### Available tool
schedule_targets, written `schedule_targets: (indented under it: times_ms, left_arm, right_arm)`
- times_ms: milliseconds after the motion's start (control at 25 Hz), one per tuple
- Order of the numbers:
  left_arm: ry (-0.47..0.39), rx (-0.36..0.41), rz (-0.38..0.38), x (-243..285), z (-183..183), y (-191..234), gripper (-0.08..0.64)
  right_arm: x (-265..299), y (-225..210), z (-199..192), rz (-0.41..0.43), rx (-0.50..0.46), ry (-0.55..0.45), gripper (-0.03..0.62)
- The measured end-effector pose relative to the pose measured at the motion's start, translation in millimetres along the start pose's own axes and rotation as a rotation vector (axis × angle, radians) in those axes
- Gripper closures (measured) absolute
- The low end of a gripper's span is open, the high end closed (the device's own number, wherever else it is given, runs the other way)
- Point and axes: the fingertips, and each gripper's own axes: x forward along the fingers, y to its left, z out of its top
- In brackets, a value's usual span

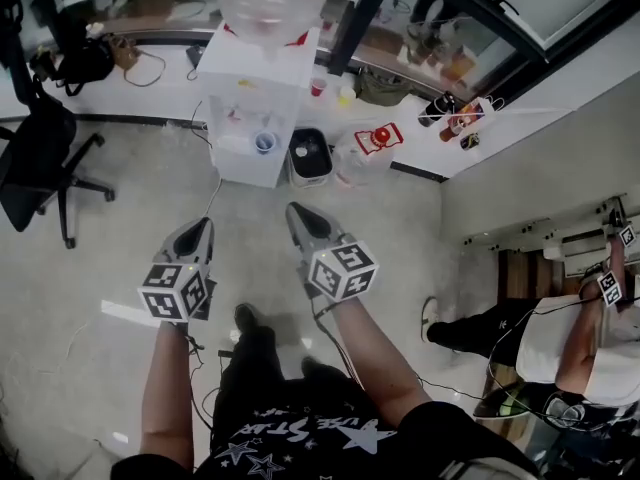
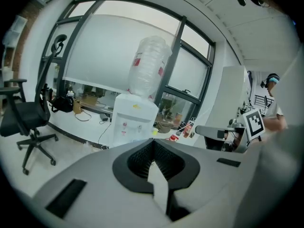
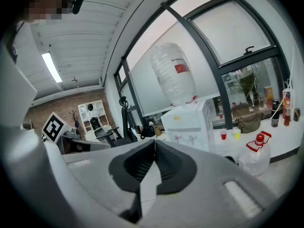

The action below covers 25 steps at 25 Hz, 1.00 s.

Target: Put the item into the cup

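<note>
Far off, upright red cup (image 1: 318, 87)

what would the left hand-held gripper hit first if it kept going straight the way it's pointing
Probably the white water dispenser: the left hand-held gripper, jaws shut, roughly lines up with its body, and only bare floor shows in between. It stands some way off.
</note>
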Motion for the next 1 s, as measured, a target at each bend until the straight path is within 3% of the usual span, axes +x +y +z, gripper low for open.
schedule_targets:
  times_ms: [520, 1000]
  left_arm:
    - [-0.062, -0.008, -0.027, -28.0, -38.7, -140.2, 0.555]
    - [-0.133, -0.022, 0.031, -79.1, -68.4, -210.1, 0.555]
  right_arm:
    - [-119.3, 2.7, -6.1, 0.094, -0.004, -0.022, 0.591]
    - [-202.7, -6.9, -12.5, 0.134, -0.037, -0.008, 0.591]
